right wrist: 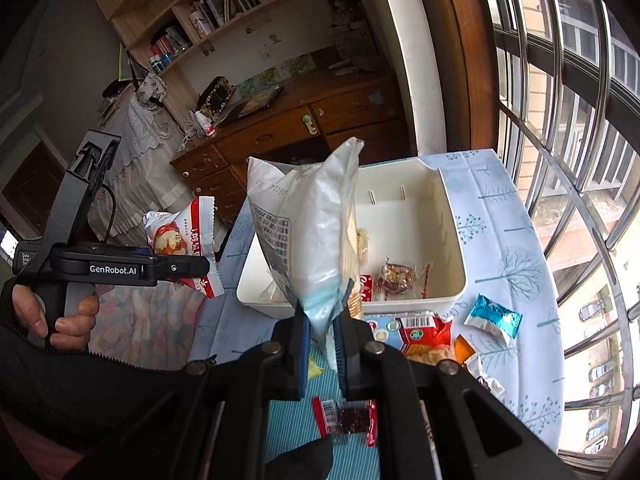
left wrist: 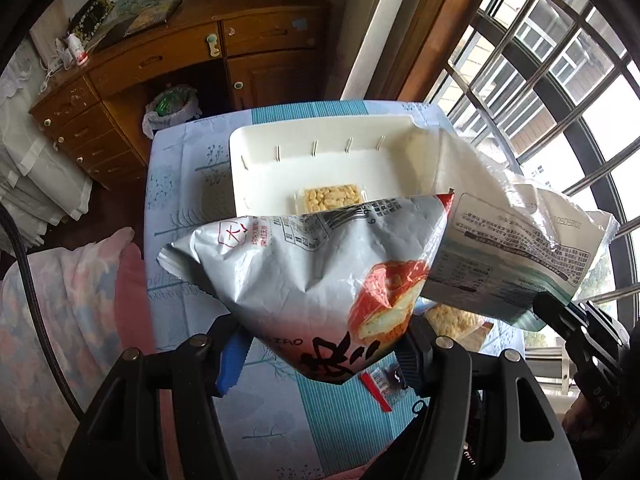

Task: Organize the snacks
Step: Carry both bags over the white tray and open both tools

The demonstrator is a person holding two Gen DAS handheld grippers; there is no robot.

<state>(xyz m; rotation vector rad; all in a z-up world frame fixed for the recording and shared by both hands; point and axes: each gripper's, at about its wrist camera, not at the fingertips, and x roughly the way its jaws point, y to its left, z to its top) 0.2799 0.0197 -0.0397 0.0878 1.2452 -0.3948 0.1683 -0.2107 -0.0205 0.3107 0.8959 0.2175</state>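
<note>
Holding one snack bag in each gripper, above the white bin.

Nearest, right gripper [right wrist: 320,340] pinched tight on the bottom seam of a pale cracker bag [right wrist: 308,232], kept upright, probably to drop it end-first; left gripper [left wrist: 320,356] clamped half-wide around a puffy grey-and-red bag [left wrist: 316,272], likely held loosely to spare the contents. Below, loose sweets left on the tree-print tablecloth [right wrist: 504,240], among them a blue-wrapped candy [right wrist: 494,318], not yet sorted. Beyond, white bin [left wrist: 256,148] with a peanut bar [left wrist: 332,198] and a few packets already inside.
</note>
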